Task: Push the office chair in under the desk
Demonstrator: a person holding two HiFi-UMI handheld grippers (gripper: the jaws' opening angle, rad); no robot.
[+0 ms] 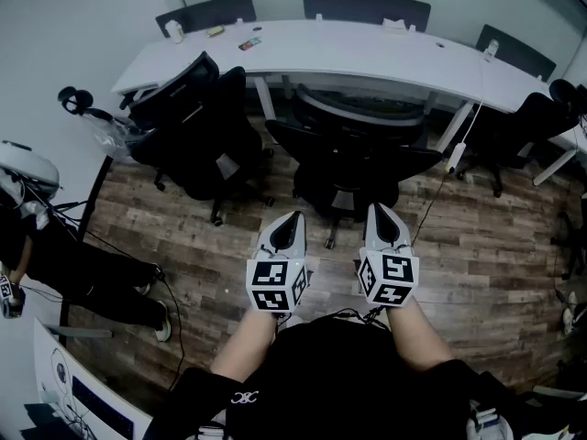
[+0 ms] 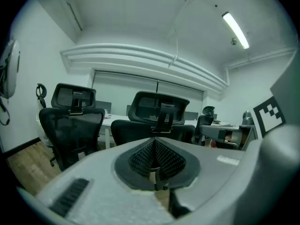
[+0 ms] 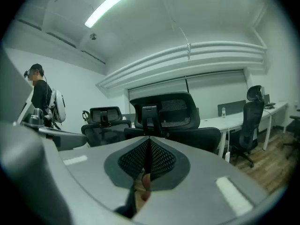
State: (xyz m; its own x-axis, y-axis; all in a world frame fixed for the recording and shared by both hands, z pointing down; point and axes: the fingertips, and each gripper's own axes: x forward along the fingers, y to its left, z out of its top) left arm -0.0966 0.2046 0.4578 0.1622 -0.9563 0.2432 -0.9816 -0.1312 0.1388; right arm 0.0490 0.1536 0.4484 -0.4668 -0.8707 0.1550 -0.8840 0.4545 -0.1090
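Note:
A black mesh office chair (image 1: 353, 159) stands just in front of me with its back toward me, facing the long white curved desk (image 1: 367, 58). The same chair (image 2: 157, 121) fills the centre of the left gripper view, and the chair (image 3: 171, 118) is centred in the right gripper view too. My left gripper (image 1: 292, 220) and right gripper (image 1: 383, 211) are held side by side a short way behind the chair's back, apart from it. Both are shut with nothing between their fingers.
A second black chair (image 1: 197, 131) stands to the left, turned out from the desk. More chairs (image 1: 523, 131) sit at the right end. A person (image 1: 64, 264) stands at the left wall. A cable with a plug block (image 1: 456, 154) hangs from the desk.

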